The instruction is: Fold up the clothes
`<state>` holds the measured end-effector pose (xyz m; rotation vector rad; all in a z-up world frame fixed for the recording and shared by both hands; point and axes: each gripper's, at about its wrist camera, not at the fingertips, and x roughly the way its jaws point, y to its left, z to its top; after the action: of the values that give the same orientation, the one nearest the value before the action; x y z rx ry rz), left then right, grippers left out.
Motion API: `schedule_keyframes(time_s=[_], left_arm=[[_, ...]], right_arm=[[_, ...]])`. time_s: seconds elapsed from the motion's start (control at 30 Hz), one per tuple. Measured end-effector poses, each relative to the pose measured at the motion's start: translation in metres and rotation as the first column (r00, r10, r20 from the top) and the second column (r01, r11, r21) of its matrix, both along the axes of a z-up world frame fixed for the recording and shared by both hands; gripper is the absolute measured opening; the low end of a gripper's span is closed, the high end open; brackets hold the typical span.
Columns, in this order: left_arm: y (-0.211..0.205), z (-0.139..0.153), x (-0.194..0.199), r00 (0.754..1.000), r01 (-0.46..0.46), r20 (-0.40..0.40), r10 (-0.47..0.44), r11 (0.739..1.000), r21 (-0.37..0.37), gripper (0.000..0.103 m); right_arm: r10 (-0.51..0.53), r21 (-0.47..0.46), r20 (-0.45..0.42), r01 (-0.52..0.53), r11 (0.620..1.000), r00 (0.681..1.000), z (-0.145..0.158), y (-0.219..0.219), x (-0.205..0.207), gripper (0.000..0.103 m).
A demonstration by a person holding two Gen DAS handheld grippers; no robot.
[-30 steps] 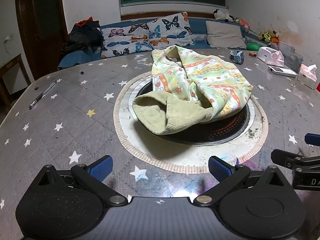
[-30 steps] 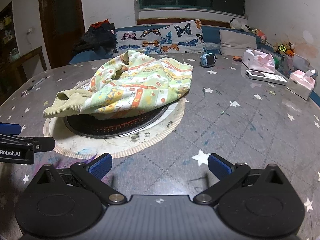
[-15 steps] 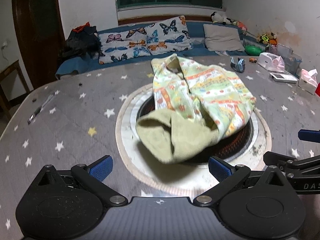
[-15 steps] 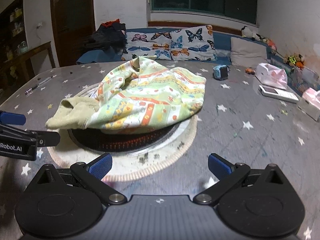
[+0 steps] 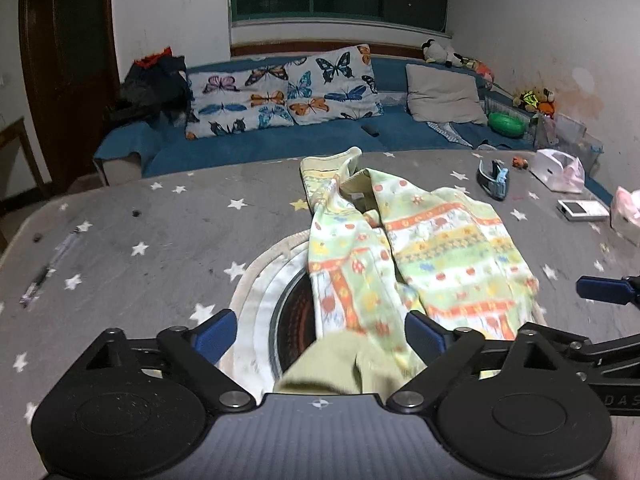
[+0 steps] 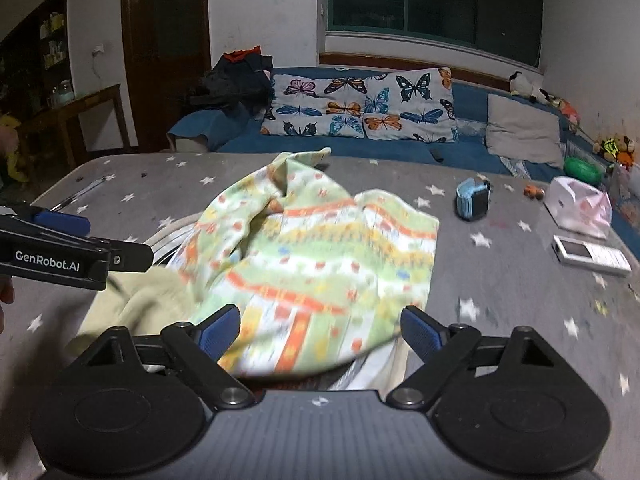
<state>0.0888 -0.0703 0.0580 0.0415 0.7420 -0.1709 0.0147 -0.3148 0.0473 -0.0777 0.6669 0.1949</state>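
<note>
A crumpled child's garment (image 5: 416, 248) with green, yellow and orange stripes and an olive lining lies over the round burner in the middle of the grey star-print table (image 5: 160, 232). It also shows in the right wrist view (image 6: 312, 264). My left gripper (image 5: 320, 332) is open, its jaws on either side of the garment's olive near end. My right gripper (image 6: 320, 326) is open over the garment's near right edge. Neither holds cloth. The right gripper's finger (image 5: 604, 290) shows at the right edge of the left view.
A round burner (image 5: 292, 320) with a pale ring sits under the garment. A blue watch (image 6: 474, 200), a white bag (image 6: 580, 208), a remote (image 6: 588, 254) and a tissue box (image 5: 626, 212) lie on the right. A pen (image 5: 48, 268) lies left. A sofa (image 5: 280, 136) stands behind.
Both grippers have moved forward to the garment, which now sits between each pair of jaws. The garment has not visibly shifted on the burner.
</note>
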Motion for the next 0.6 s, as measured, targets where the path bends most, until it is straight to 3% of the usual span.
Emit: schedule_keyframes(time_s=[0.37,0.5,0.6], left_arm=[[-0.009,-0.011,0.052,1.000,-0.017,0.002,0.017,0.999,0.030,0.085],[-0.006,-0.016,0.067,0.999,-0.028,-0.037,0.028,1.000,0.004,0.085],[-0.001,-0.024,0.068,0.996,-0.038,-0.077,0.036,0.999,-0.026,0.085]], right_arm=[[0.012,-0.002,-0.049,-0.012,1.000,0.999,-0.017,0.002,0.061,0.076],[0.000,-0.007,-0.065,0.000,1.000,0.998,-0.021,0.004,0.084,0.073],[-0.004,0.030,-0.087,0.007,1.000,0.996,-0.029,0.001,0.085,0.066]])
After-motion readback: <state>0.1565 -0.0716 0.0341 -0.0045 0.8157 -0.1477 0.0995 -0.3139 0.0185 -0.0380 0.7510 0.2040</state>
